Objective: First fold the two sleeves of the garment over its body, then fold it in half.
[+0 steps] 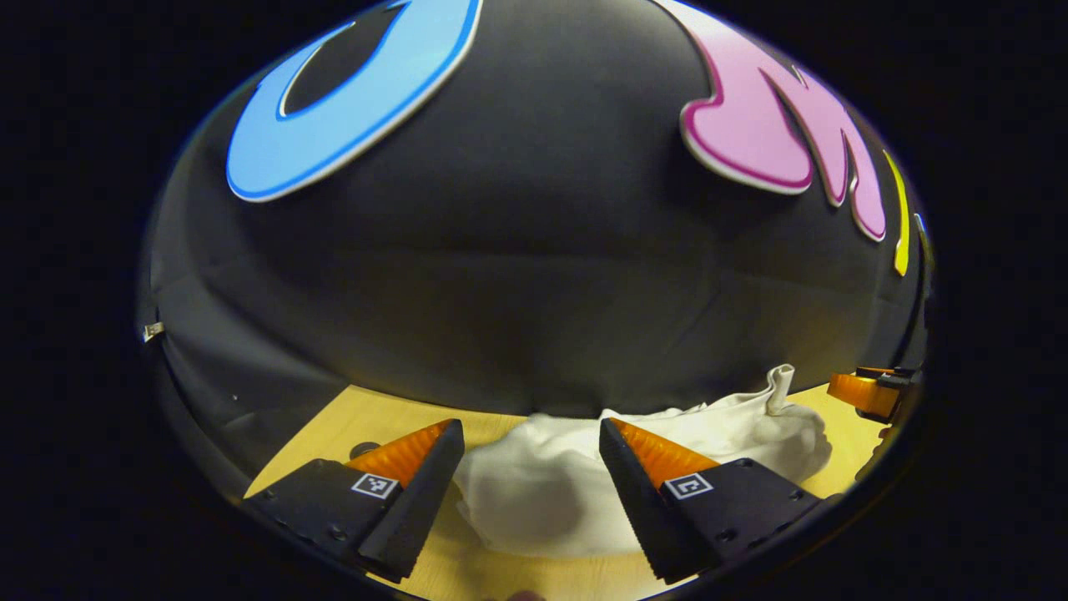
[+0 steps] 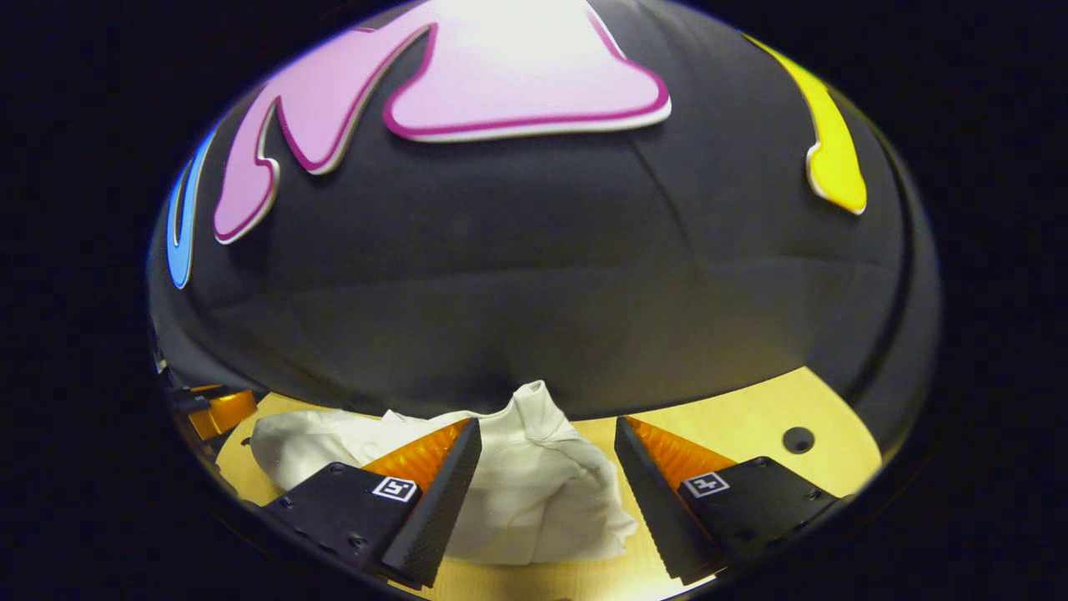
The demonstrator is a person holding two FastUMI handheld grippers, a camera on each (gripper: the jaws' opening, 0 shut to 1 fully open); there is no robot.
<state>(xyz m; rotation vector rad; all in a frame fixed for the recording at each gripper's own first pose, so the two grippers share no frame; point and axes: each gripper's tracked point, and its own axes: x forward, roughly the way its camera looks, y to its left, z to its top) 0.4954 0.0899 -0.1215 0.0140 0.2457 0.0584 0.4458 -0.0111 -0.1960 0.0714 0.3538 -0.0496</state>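
Left gripper (image 1: 531,467) sits wide open and holds nothing, its fingers on either side of the near edge of the white garment (image 1: 576,492). Right gripper (image 2: 546,467) is the same, spread wide over the garment. The garment's a crumpled heap on the wooden bench (image 2: 751,417), with the black cloth wall just behind the garment.

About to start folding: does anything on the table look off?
Yes: the white garment lies bunched in a rumpled heap on the wooden table, not spread flat, with one part poking up. No sleeves can be told apart.
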